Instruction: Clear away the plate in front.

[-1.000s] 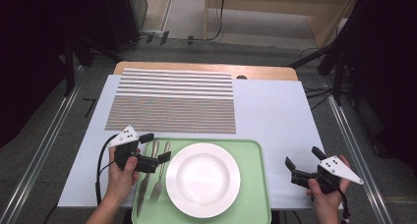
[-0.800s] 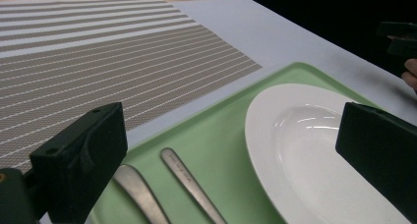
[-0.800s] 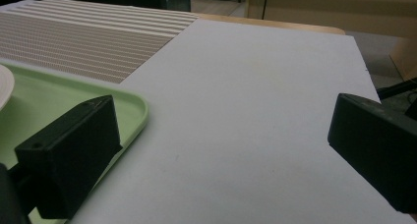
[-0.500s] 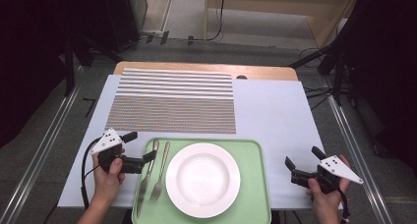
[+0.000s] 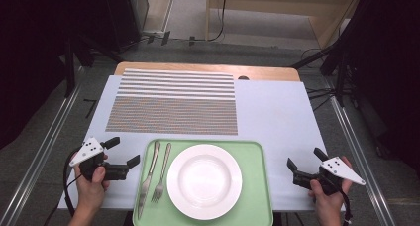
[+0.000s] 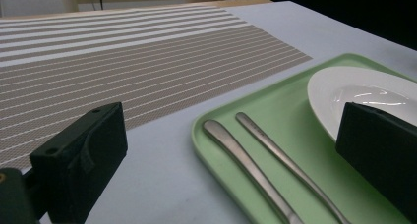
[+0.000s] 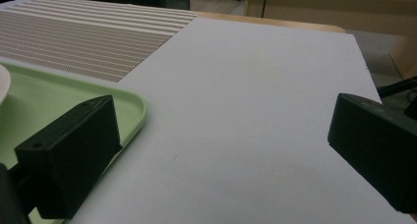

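A green tray [image 5: 257, 186] at the table's near edge holds a white plate [image 5: 204, 181], with a knife [image 5: 148, 179] and a fork [image 5: 162, 174] side by side left of the plate. My left gripper [image 5: 123, 151] is open and empty, just left of the tray and pointing at it. In the left gripper view my left gripper [image 6: 236, 135] frames the knife handle [image 6: 246, 170], the fork handle [image 6: 290, 165] and the plate's rim [image 6: 344, 94]. My right gripper [image 5: 305, 159] is open and empty over bare table right of the tray. In the right gripper view my right gripper [image 7: 223, 140] has the tray's corner [image 7: 128, 106] by its left jaw.
A striped woven placemat [image 5: 173, 104] lies beyond the tray on the pale blue table cover [image 5: 277, 117]. A wooden table edge [image 5: 208, 67] shows at the far side. Metal rails [image 5: 44, 151] run along both sides of the table.
My left gripper has drawn back to the left, from over the tray's left edge near the cutlery to the table beside the tray. The right gripper has stayed put.
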{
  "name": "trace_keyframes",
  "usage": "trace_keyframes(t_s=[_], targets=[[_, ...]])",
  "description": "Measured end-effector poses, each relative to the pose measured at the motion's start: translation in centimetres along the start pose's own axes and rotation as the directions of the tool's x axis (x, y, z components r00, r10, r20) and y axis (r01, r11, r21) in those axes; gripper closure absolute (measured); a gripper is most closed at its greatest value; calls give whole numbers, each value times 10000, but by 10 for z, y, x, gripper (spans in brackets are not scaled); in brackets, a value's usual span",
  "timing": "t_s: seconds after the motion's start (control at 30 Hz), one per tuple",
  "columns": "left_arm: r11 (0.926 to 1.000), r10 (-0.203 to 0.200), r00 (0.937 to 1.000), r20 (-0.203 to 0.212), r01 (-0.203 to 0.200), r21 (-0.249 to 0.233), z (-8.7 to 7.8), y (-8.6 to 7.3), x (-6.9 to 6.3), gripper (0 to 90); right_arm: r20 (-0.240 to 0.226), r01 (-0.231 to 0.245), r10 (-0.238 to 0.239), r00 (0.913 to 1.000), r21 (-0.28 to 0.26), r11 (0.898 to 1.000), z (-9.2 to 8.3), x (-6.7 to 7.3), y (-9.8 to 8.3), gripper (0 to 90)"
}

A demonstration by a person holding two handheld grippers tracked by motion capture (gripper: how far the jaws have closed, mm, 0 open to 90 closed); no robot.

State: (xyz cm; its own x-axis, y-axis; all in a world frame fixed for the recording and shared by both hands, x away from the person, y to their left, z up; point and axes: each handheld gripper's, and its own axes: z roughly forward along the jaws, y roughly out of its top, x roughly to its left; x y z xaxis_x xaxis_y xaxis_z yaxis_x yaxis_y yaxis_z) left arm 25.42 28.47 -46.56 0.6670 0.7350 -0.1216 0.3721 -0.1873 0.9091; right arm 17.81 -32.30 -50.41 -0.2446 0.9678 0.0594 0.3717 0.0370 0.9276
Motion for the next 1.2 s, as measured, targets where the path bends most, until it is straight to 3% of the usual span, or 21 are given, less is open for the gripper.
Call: trace_keyframes(t_s=[0.53, 0.77, 0.87, 1.2], targets=[[9993, 187, 9980, -607, -207, -320, -29, -11, 24, 0, 39, 19, -19, 10000, 39, 10000, 4, 2, -1, 0], [9989, -189, 9946, -1018, 143, -454, -41, -18, 41, 0, 114, -125, 125, 9999, 33, 9999, 2, -2, -2, 0], [9993, -151, 9922, -1239, 107, -360, -43, -20, 45, 0, 147, -131, 131, 9998, -41, 9999, 1, -5, -1, 0], [9994, -165, 9907, -1353, 120, -340, -44, -21, 47, 0, 217, -168, 169, 9996, -48, 9998, 0, -7, -1, 0]])
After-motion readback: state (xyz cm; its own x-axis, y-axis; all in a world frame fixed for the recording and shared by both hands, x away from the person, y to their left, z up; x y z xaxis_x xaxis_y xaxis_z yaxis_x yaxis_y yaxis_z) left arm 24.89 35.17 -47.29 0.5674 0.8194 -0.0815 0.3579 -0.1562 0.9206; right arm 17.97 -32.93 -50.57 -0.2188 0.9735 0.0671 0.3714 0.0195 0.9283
